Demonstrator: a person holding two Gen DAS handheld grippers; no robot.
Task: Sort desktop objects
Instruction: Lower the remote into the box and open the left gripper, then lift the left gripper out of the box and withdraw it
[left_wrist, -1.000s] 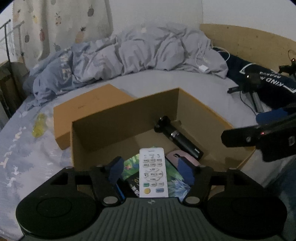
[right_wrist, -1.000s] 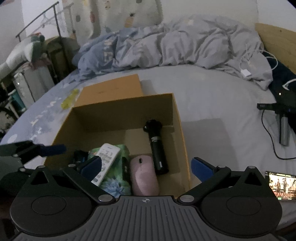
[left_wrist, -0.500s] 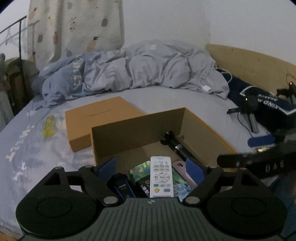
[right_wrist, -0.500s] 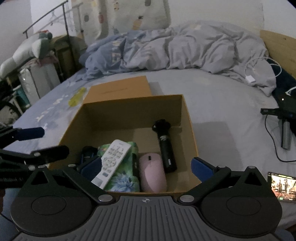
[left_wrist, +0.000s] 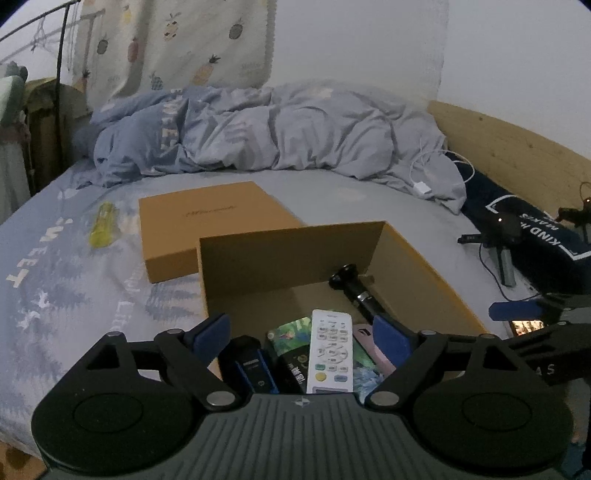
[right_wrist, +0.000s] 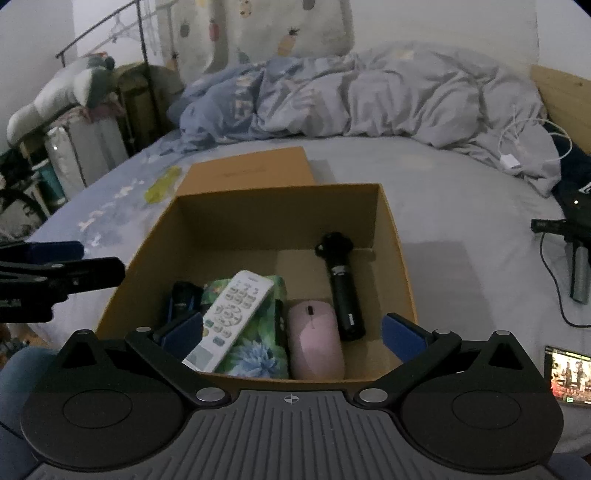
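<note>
Your box (right_wrist: 391, 236): 1 remote (right_wrist: 232, 314), 1 mouse (right_wrist: 317, 343), 1 flashlight (right_wrist: 341, 291) | both your grippers, left (left_wrist: 301, 334) and right (right_wrist: 291, 332), gape empty | you've pulled back from the box.

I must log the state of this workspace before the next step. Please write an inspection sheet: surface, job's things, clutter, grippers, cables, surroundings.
Surface: bed sheet, pale, printed at the left.
Job's things: open box holds a remote lying on a floral pack, a pink mouse, a black cylinder and a blue-black item; lid lies behind the box.
Clutter: yellow item left of the lid; lit phone at the right.
Grippers: left gripper and right gripper both open, holding nothing, at the box's near edge.
Cables: white charger cable; black cable.
Surroundings: duvet, pineapple curtain, wooden headboard.
</note>
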